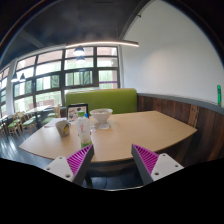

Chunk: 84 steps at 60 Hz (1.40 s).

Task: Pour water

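My gripper (112, 160) is open and holds nothing; its two purple pads stand wide apart, level with the near edge of a long wooden table (135, 135). Far beyond the fingers, toward the far left end of the table, stands a white bowl-shaped vessel (101, 116). To its left is a small cup (62, 127) among several small items that I cannot make out. Everything there is well out of reach of the fingers.
A green bench back (113, 100) stands behind the table against a wood-panelled wall (185, 108). Large windows (60, 78) fill the left side. More chairs and tables (15, 124) stand at the far left. A long ceiling light (85, 44) hangs above.
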Motion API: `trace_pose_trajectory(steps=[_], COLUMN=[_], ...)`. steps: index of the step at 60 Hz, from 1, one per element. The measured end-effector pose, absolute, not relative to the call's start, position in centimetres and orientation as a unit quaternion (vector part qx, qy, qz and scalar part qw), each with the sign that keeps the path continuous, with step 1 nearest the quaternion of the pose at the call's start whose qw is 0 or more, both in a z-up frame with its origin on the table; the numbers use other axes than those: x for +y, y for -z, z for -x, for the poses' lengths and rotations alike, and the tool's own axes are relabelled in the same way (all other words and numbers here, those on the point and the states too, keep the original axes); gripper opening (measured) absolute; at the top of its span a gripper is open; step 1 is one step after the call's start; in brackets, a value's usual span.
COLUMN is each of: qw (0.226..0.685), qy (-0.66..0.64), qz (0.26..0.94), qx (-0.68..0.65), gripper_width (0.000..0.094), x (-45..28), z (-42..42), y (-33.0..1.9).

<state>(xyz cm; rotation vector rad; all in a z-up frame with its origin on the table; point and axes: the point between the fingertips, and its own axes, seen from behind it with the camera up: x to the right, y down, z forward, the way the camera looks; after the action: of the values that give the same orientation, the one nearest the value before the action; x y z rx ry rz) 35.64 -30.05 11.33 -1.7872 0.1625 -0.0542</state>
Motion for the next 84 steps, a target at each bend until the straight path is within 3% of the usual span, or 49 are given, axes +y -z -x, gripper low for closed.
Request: trace_pose_trajectory(steps=[21,34,47,53,56,57,74,84], qw=[0.632,0.673,0.684,0.691,0.691,0.688,0.692,0.682], qy=[0.009,-0.020,0.009,0.030,0.048,0.051,0.028,0.065], qz=[0.774,0.739,0.728,0.721,0.720,0.723,0.719,0.729], qx=[0.047,0.026,0.035,0.045,0.049,0.050,0.053,0.021], gripper_width=[0.0832,0.0828,0.0827,0.0722,0.0450,0.0432,0.0271,0.0271], x=[-28.3,-21.7,-12.2,-9.4,-8.3,-8.1,-8.0,-7.5], z=[-32.0,-26.3,-24.2,-24.4,-25.1,-25.1,-24.8,-24.8], y=[-10.5,-9.7,-7.4,-7.8,-7.5,-7.3,-7.0,-8.2])
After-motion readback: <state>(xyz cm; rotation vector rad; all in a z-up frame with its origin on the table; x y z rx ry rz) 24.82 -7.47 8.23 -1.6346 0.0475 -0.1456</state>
